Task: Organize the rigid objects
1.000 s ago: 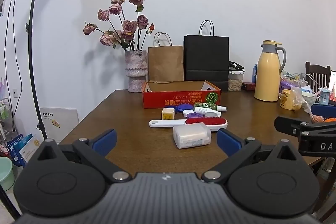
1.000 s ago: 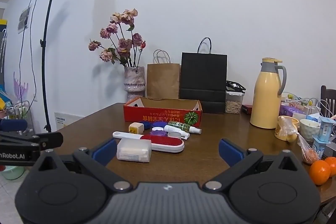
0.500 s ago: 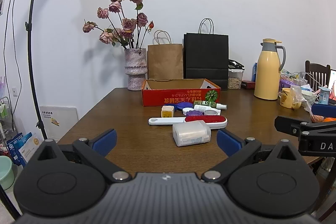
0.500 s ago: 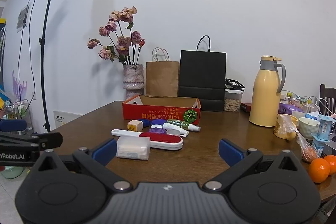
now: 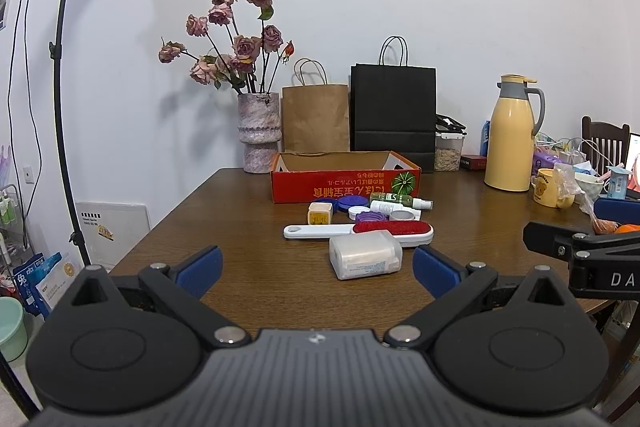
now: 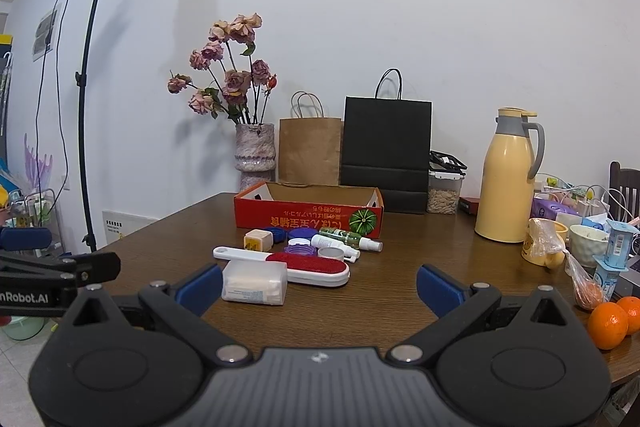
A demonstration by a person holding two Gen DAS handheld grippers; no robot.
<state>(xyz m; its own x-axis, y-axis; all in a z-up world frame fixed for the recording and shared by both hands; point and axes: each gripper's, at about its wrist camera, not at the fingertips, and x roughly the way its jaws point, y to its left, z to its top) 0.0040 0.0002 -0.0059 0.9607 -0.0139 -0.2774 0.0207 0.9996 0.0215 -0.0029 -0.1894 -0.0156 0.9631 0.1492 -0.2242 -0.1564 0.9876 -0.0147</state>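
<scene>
A: Clear plastic box (image 5: 365, 254) lies on the table (image 5: 240, 227), 6 o'clock of the red-and-white lint brush (image 5: 360, 230) and touching it. Red cardboard tray (image 5: 344, 183) sits at 12, looks empty.

B: Grippers?

A: Left gripper (image 5: 318, 265) spread wide, nothing between the pads. Right gripper (image 6: 320, 285) same.

B: Risk?

A: Box butts the brush; a sloppy grab likely shoves the brush into the small stuff behind it. The box's smooth sides could slip.

B: Count?

A: One box, one brush, one yellow cube (image 5: 320, 215), two spray bottles (image 5: 400, 203). Round lids overlap; can't count them.
</scene>
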